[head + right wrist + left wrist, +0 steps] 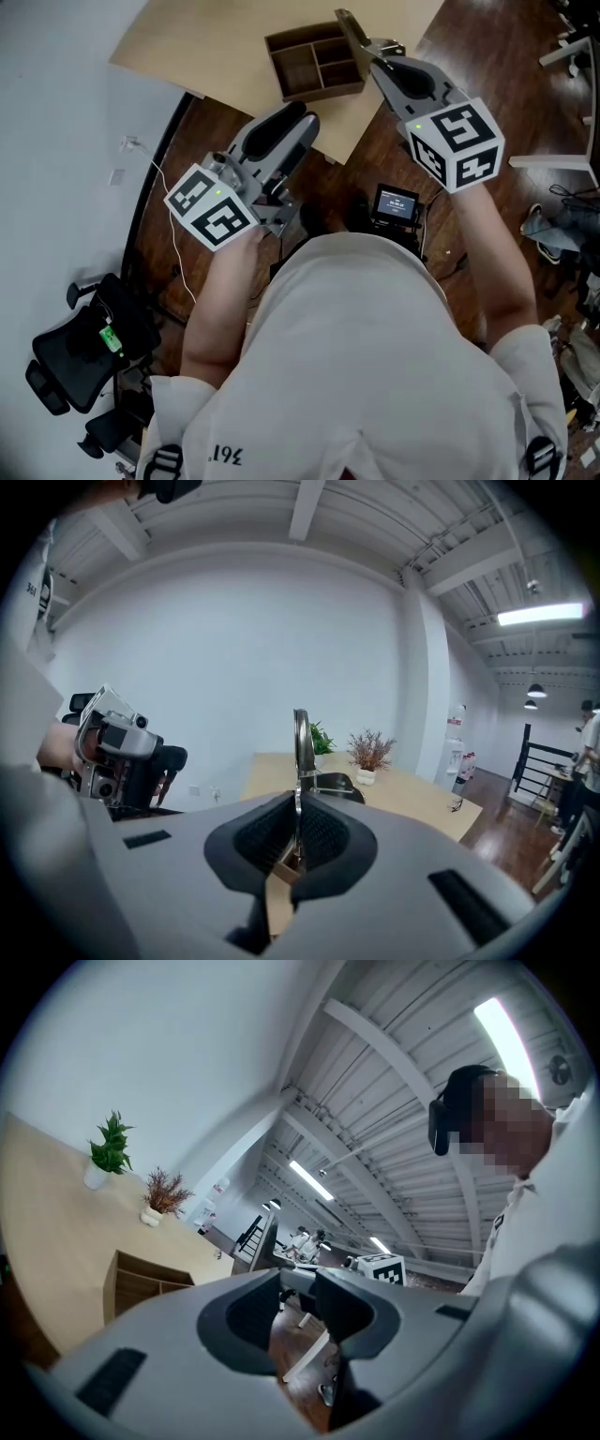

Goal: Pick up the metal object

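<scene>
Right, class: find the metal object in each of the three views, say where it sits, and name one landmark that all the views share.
Head view: the metal object is at top centre, sticking out of the right gripper.
Left gripper view: not in it.
Right gripper view: at the centre, upright, clamped between the jaws.
Shared landmark: the light wooden table, at the left in the left gripper view, behind the jaws in the right gripper view.

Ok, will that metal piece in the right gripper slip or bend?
Probably stiff: the metal piece stands straight out of the right gripper. Likely light, since it looks thin. Shiny and pinched near one end, it could pivot or slip.
</scene>
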`<state>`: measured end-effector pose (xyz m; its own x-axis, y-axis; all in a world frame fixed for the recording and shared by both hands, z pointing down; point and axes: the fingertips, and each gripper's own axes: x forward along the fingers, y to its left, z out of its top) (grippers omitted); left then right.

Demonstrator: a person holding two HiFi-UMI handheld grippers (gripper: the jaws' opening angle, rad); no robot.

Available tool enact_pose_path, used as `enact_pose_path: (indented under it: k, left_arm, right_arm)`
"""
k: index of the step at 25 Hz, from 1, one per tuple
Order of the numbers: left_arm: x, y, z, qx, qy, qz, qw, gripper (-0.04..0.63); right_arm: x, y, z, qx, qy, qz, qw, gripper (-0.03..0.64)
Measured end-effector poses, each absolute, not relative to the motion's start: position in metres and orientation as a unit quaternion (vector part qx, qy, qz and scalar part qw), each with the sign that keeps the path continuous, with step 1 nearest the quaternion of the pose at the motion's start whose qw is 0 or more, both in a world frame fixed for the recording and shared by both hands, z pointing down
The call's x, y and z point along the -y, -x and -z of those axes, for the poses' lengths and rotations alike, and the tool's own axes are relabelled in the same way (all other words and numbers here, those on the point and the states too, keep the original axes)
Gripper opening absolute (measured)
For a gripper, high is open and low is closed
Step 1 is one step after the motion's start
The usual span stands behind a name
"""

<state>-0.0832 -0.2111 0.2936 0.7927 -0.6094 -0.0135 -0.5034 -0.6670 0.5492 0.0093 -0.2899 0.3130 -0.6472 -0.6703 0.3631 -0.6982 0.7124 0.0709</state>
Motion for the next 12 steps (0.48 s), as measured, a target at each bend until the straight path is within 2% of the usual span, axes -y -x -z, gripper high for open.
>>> enact_pose_path:
  k: [2, 3, 7, 12]
  left_arm:
    - [0.207, 0.084, -0.293, 0.305, -0.909, 0.095, 0.268, 0.101]
    - [0.206, 0.085, -0.292, 0.306, -0.909, 0.094, 0.267, 0.040]
    - [0.202, 0.087, -0.291, 0.306, -0.910, 0.091, 0.266, 0.008]
    - [0.192, 0.089, -0.291, 0.304, -0.910, 0.085, 0.270, 0.006]
  right_arm:
    - [0.285, -0.011, -0.307, 0.907, -0.380, -0.037, 0.178, 0.003]
    - [0.282, -0.012, -0.305, 0.907, -0.381, -0.037, 0.175, 0.004]
    - [0.275, -0.015, -0.300, 0.906, -0.386, -0.040, 0.166, 0.004]
    - [0.266, -0.019, -0.299, 0.904, -0.394, -0.044, 0.161, 0.003]
